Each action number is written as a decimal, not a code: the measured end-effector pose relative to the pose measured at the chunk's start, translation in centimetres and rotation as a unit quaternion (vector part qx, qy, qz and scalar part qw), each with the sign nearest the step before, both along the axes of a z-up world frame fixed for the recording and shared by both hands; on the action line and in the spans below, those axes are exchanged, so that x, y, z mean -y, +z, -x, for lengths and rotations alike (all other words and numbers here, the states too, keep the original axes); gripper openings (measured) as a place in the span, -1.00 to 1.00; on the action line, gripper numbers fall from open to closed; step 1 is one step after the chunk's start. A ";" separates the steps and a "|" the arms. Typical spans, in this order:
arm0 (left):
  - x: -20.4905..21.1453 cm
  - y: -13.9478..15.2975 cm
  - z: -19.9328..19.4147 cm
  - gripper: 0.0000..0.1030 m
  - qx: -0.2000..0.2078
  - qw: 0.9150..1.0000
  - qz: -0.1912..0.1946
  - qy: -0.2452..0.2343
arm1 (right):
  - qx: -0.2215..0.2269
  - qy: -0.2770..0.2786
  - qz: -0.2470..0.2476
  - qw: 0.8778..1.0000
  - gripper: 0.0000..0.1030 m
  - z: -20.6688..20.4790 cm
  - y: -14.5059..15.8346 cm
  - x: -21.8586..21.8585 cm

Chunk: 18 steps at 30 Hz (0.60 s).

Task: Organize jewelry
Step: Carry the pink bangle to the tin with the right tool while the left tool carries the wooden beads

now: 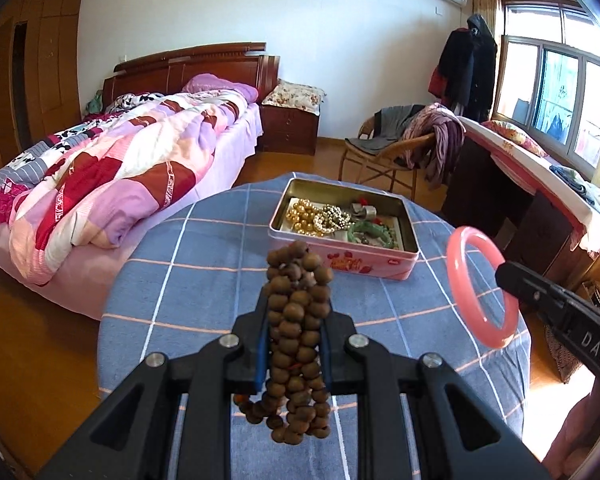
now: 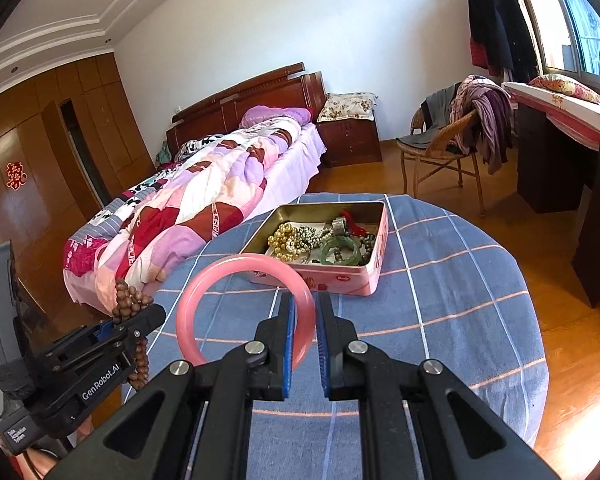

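Observation:
My left gripper (image 1: 296,300) is shut on a bunch of brown wooden beads (image 1: 298,344) that hangs between its fingers above the table; the beads also show in the right wrist view (image 2: 130,304). My right gripper (image 2: 305,304) is shut on a pink bangle (image 2: 220,280), held upright above the table; the bangle shows at the right in the left wrist view (image 1: 482,286). An open pink tin (image 1: 380,266) stands further back on the table and holds gold beads (image 1: 304,216), a green bangle (image 1: 374,234) and other jewelry. The tin also appears in the right wrist view (image 2: 352,280).
The round table has a blue checked cloth (image 1: 204,280). A bed with a patchwork quilt (image 1: 120,168) lies to the left. A wicker chair with clothes (image 1: 404,148) and a dark desk (image 1: 500,184) stand behind, to the right.

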<state>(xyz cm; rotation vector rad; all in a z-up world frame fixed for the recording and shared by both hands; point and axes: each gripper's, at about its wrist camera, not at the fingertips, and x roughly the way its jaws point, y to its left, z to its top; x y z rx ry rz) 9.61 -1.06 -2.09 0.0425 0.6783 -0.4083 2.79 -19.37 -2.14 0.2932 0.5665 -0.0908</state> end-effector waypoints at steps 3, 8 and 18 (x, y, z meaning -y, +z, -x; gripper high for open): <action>-0.2 -0.2 0.3 -0.60 -0.004 1.000 0.005 0.000 | -0.005 0.000 -0.002 1.000 -0.81 0.3 -0.4 -0.1; -0.7 -0.5 0.5 -0.60 -0.018 0.999 0.029 -0.011 | -0.005 0.000 0.008 1.000 -0.81 0.9 -0.4 -0.3; 0.2 1.6 -1.4 -0.60 -0.002 0.998 0.049 -0.026 | 0.019 -0.006 0.006 1.000 -0.81 -0.9 1.5 1.1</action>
